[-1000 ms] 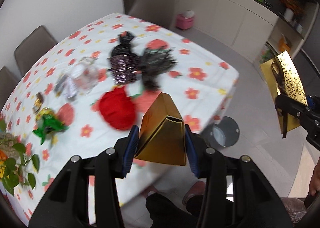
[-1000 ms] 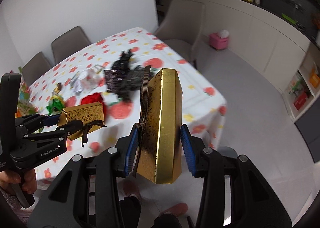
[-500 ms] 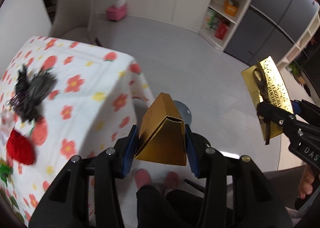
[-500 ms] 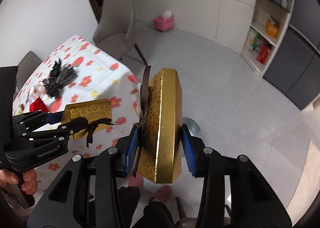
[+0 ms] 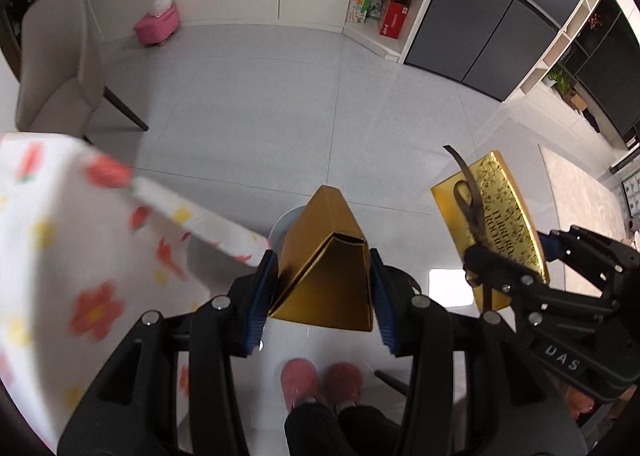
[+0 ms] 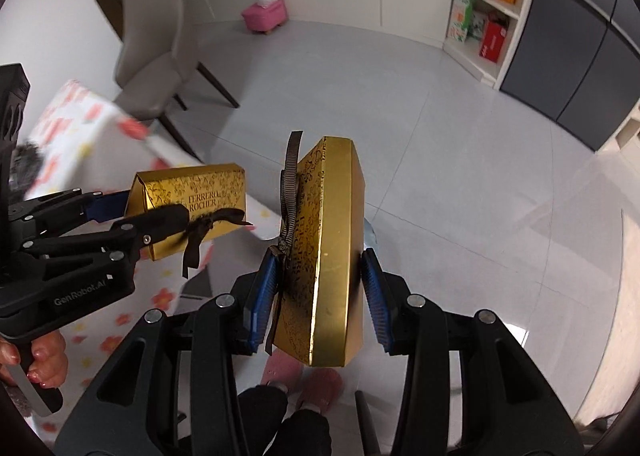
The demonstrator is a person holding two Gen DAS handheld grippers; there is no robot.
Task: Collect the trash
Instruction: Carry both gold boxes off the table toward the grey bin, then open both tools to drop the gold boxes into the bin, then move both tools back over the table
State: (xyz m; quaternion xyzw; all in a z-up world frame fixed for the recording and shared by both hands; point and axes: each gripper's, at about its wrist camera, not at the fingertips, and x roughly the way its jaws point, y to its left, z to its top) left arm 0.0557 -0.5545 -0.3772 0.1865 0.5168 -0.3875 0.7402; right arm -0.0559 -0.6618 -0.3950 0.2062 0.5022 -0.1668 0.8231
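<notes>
So we've got both claws loaded up over the grey tile floor, just off the corner of the counter with the flowered cloth. The left claw is clenched on a small gold box, blue pads pressed against both its sides; from the right wrist view that same box shows printed lettering and a dark ribbon bow, and it hangs right past the counter's edge. The right claw is clamped on a bigger flat gold box, held on edge, with a brown ribbon running up its printed face. In the left wrist view that big box sits off to the far side from the counter. A round grey bin peeks out from behind the small box, on the floor beside the counter corner; we can't see inside it. Our pink slippers are on the floor below the claws. Beyond the counter there's a beige chair, and further off a pink stool against the cabinets.
</notes>
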